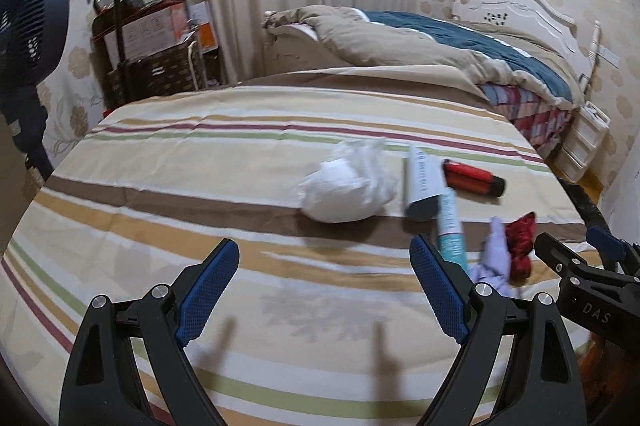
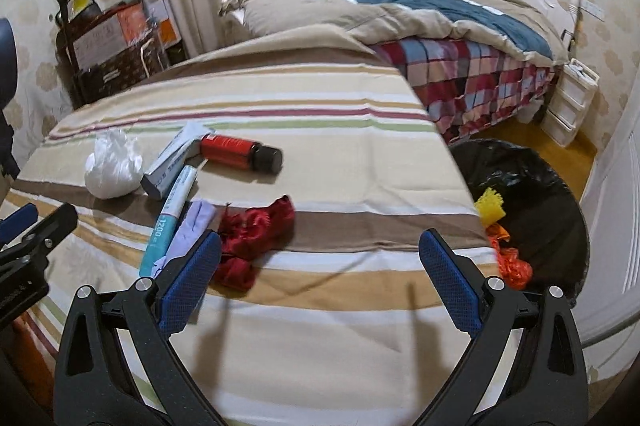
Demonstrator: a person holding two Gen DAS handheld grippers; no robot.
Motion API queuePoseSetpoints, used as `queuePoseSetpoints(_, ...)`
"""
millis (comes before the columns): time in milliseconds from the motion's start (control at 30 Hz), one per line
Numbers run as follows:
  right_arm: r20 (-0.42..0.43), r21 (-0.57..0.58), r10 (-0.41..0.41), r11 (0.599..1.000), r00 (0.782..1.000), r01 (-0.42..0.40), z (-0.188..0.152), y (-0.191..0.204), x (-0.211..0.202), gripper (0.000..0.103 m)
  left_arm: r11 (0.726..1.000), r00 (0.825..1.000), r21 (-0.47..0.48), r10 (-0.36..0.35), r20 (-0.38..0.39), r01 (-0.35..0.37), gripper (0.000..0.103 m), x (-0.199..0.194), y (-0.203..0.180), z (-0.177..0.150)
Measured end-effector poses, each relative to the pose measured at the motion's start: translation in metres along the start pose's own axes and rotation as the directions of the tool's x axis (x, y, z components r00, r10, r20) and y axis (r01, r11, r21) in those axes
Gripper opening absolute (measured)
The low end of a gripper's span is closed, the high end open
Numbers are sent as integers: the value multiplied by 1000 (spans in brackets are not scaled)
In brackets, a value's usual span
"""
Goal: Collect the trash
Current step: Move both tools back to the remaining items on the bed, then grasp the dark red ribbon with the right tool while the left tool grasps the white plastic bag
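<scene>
left gripper (image 1: 324, 258) jaws spread wide (holding nothing) | right gripper (image 2: 320, 250) jaws likewise spread

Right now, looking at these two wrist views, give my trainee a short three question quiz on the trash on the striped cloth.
1. True or false: the red bottle stands upright on the striped cloth.
2. Which item touches the red crumpled wrapper? A) white crumpled bag B) lilac scrap C) red bottle
3. Fill in: the black trash bag sits on the floor off the cloth's ____ edge, seen from the right hand-held gripper.

Key: 1 false, it lies on its side. 2 B. 3 right.
</scene>
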State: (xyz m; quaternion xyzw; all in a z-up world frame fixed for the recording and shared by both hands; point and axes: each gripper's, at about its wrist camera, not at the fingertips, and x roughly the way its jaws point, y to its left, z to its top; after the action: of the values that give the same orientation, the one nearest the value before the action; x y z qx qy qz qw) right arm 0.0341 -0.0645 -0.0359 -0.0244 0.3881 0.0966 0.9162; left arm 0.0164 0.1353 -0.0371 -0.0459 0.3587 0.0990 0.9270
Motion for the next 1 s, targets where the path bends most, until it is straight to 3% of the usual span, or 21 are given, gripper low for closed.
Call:
queuePoseSetpoints(133,-12,-22,4,1000,1000,-4,3,12,4,91,1000,1000,-22,9,-12,-9,87,4,11,-3)
queuePoseSetpoints(200,-32,-36,12,999,999,-13,4,16,10,74,1000,1000,-29,8,-17,-8,87,5,15,-4)
queuePoseSetpoints(333,-83,-36,57,998,995,-61,4,20,19,65,1000,1000,-28,4,-20,-5,87,5,17,-5)
queuePoseSetpoints(400,-87,-37,73,996,994,-76,3,20,20,52,1000,1000,-29,4,-20,-4,87,6,17,-6)
queuePoseSetpoints(567,-95,-20,93,995,991,-96,3,14,21,33,1000,1000,-25,-7,-24,6,87,10,16,-4)
queuePoseSetpoints(1000,-87,-5,37,999,996,-37,12,-14,28,33,999,1000,31,-16,-27,17,87,35,-1,16)
